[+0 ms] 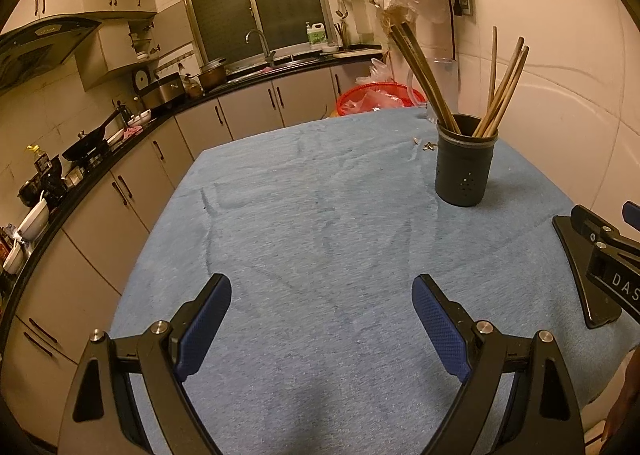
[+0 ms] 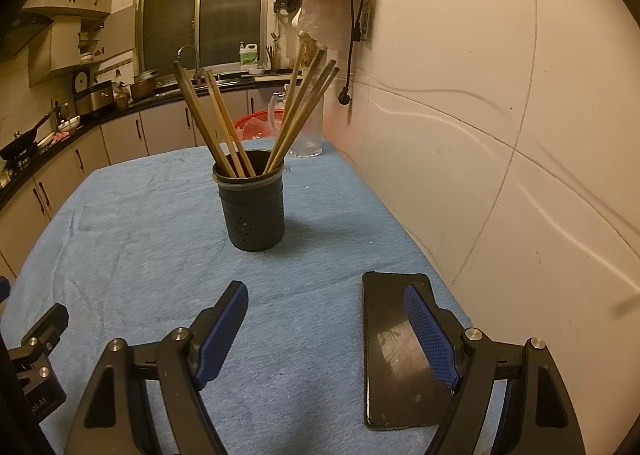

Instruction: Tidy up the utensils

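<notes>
A dark cylindrical holder (image 1: 466,161) (image 2: 253,211) stands upright on the blue cloth, toward the wall side of the table. Several wooden chopsticks (image 1: 504,91) (image 2: 298,119) stick out of it, fanned left and right. My left gripper (image 1: 322,295) hovers low over the bare cloth near the front, open, with nothing between its blue pads. My right gripper (image 2: 326,299) is open too, short of the holder, and holds nothing. Its right finger (image 2: 430,339) overlaps a black phone (image 2: 394,351) lying flat on the cloth. The right gripper's body shows at the right edge of the left wrist view.
The table's blue cloth (image 1: 312,195) runs against a white tiled wall (image 2: 500,115) on the right. A clear jug (image 2: 306,131) and a red basket (image 1: 376,97) sit behind the holder. Small scraps (image 1: 426,145) lie near the holder. A kitchen counter (image 1: 120,143) curves along the left.
</notes>
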Available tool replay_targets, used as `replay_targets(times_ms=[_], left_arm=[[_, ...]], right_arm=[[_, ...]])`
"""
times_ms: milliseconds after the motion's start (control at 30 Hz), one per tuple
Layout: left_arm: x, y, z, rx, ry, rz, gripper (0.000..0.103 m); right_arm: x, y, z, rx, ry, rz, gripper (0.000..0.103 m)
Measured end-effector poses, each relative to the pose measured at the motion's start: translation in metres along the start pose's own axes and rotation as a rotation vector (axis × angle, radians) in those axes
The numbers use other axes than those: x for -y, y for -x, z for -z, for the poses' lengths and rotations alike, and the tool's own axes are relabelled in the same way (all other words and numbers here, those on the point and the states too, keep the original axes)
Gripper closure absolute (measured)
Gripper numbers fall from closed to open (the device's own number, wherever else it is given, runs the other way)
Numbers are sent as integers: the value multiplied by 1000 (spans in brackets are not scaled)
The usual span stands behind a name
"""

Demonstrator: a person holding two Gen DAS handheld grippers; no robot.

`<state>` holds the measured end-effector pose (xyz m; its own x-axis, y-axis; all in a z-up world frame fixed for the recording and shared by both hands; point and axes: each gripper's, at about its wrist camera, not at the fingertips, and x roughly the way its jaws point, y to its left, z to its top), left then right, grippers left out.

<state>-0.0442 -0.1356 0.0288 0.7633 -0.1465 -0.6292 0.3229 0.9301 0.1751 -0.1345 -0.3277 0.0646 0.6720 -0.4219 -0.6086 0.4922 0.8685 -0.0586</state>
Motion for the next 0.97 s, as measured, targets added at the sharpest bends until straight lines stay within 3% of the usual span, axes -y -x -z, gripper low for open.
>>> replay_targets(times_ms=[733,833,967], left_arm=[[-17,-1,5,-8,32,-5,11],[-32,0,4,6,79,-31,11],[-66,-26,6,-84,125,-78,11]], right_arm=[[-17,1,1,0,35,-18,20],[-25,-2,0,-13,49,-32,20],[-45,-14,3,-77,80,-105,20]])
